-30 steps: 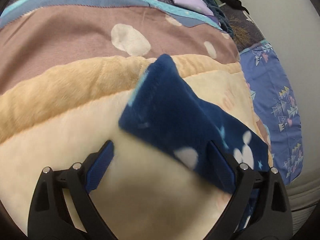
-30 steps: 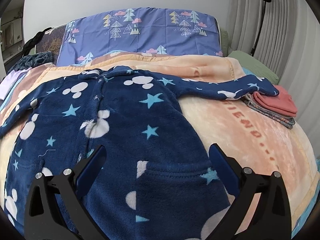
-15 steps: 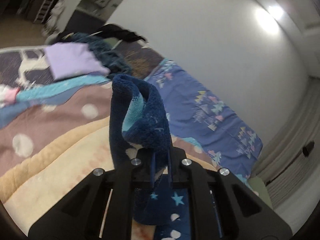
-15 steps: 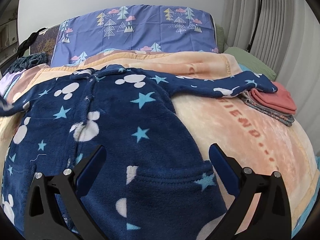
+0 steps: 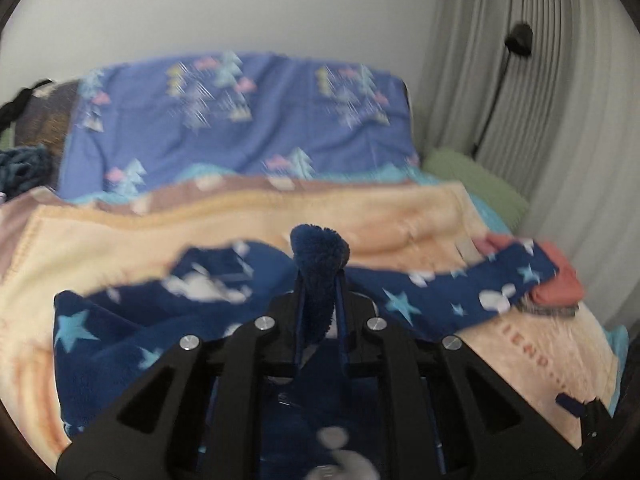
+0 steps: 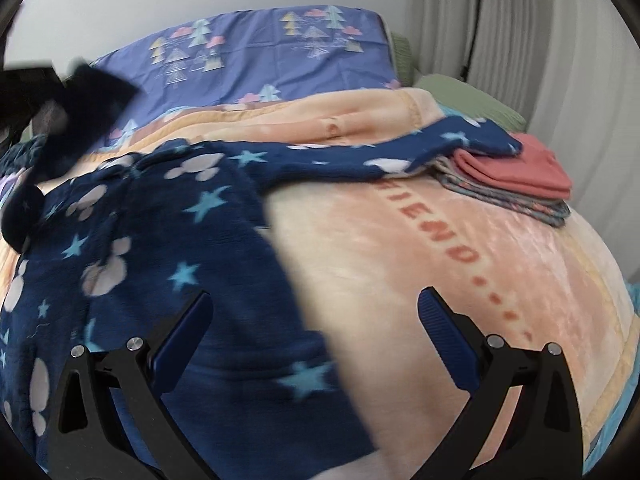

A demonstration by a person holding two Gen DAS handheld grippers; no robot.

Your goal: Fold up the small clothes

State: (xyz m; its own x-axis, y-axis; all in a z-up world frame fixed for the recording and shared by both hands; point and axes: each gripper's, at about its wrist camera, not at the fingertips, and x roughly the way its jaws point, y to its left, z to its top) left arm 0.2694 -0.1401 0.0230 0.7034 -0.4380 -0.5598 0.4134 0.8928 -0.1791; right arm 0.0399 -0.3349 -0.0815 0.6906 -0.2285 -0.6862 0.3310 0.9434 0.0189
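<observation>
The left gripper [image 5: 320,300] has its jaws close together, with a fluffy dark blue sleeve [image 5: 319,264] bunched up between them; the jaws are easing open a little, but the sleeve is pinched in them. It is likely held up like this so it can be laid over the middle of the sleepsuit [image 6: 160,248] as a first fold. The right gripper [image 6: 314,332] has its jaws wide apart with nothing in them, low over the bottom edge of the sleepsuit, maybe ready to grab it there. The sleepsuit is soft and fuzzy, navy with light blue stars and white mouse shapes, spread flat on a plushy peach blanket [image 6: 460,280] on the bed. Its other sleeve [image 6: 400,152] stretches out to the right and its end lies on a pile of folded clothes [image 6: 516,176], pink on top. Behind the sleepsuit sits a smooth purple pillow [image 6: 260,52] with little trees.
</observation>
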